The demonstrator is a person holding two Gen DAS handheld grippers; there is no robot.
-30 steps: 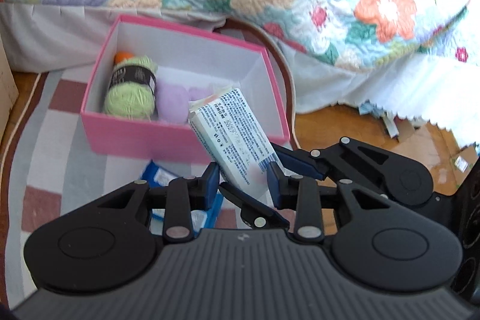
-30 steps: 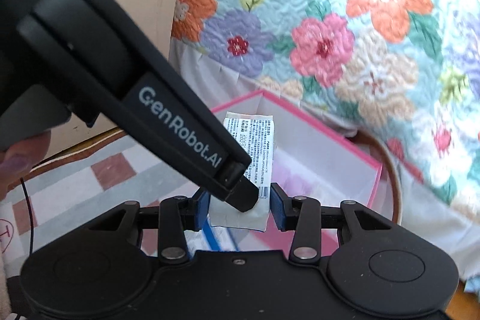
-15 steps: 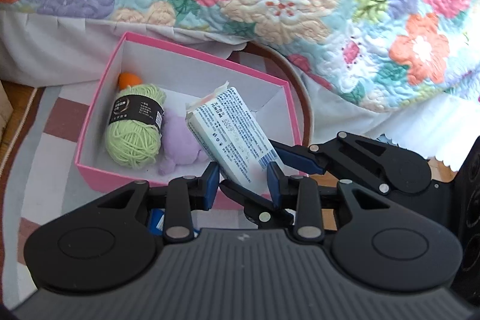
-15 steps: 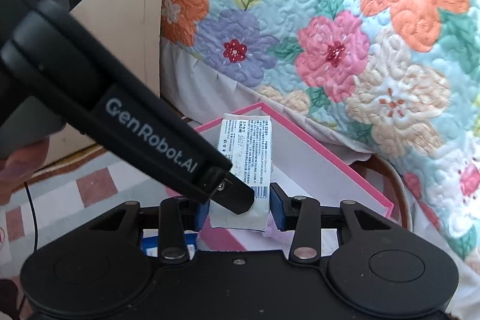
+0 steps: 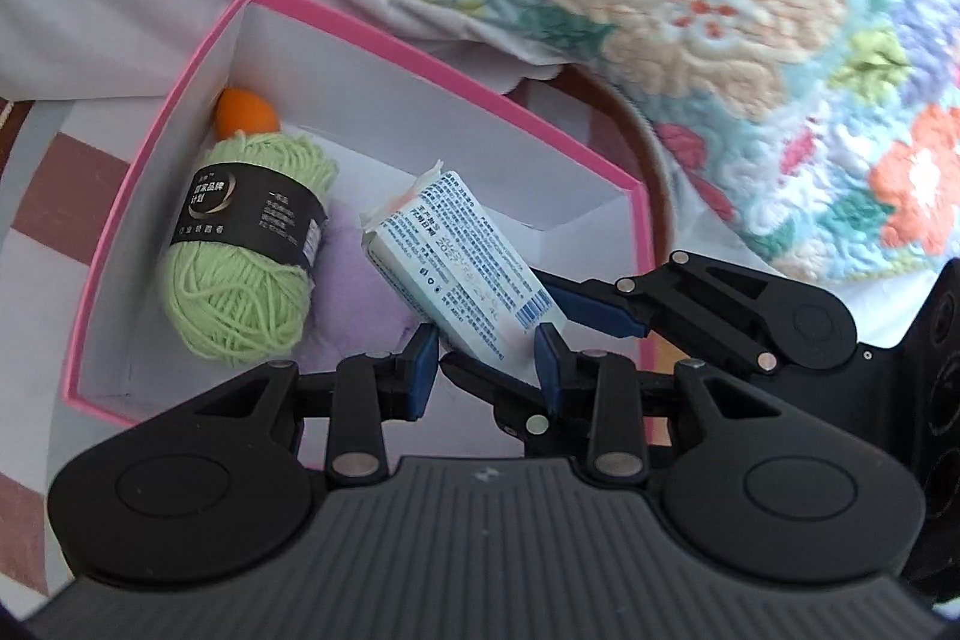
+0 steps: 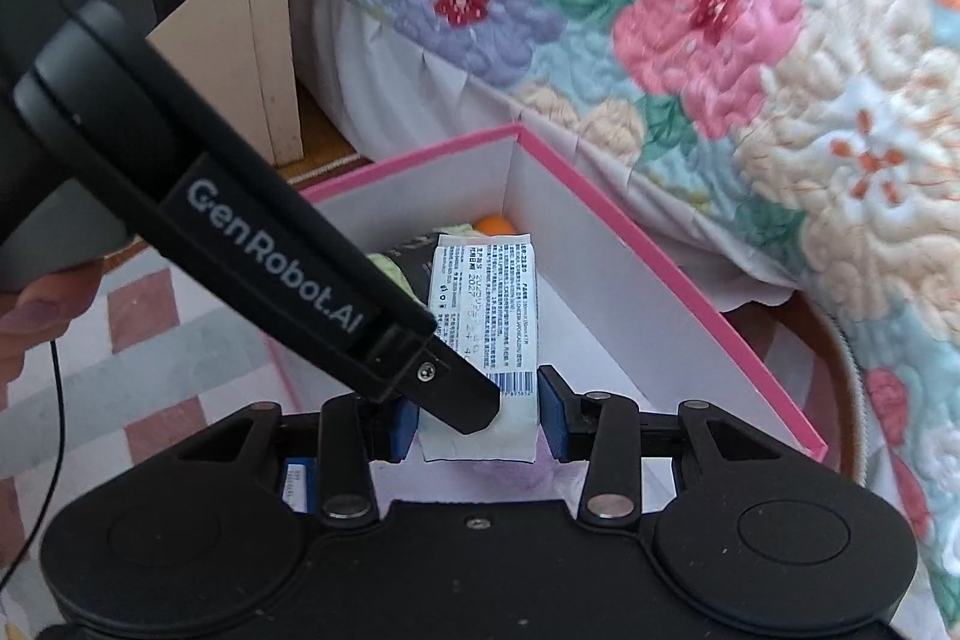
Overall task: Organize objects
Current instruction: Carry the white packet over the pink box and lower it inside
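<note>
Pink box (image 5: 144, 196) with green yarn (image 5: 246, 256), orange ball (image 5: 243, 115), purple plush (image 5: 354, 304).

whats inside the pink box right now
In the pink box: green yarn, an orange ball in the corner behind it, and a soft purple thing, partly covered. The held white packet hides the floor beneath it.

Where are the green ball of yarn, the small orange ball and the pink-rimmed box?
green ball of yarn (image 5: 240, 304): left wrist view, on its lower strands.
small orange ball (image 5: 243, 115): left wrist view, on its top.
pink-rimmed box (image 6: 690, 274): right wrist view, on its right rim.
</note>
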